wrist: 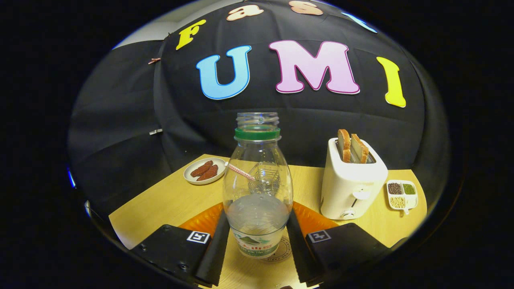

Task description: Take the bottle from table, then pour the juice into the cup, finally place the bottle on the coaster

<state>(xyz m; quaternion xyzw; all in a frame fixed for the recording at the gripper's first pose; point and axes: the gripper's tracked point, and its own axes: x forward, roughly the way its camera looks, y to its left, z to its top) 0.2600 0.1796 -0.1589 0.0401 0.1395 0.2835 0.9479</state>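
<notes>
Between gripper [257, 241] fingers — bottle [257, 188] upright, pinched at lower body, level over coaster [283, 251] on table [168, 200]

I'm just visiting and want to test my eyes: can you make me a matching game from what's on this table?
Things:
1. bottle
2. toaster
3. round plate
4. divided dish

Descriptions:
A. holds brown pieces, left of the bottle, at the table's back
B. between the fingers of the tool, cap off
C. two bread slices stick up from it
D. just right of the toaster, with small seeds

Pairs: 1-B, 2-C, 3-A, 4-D
</notes>
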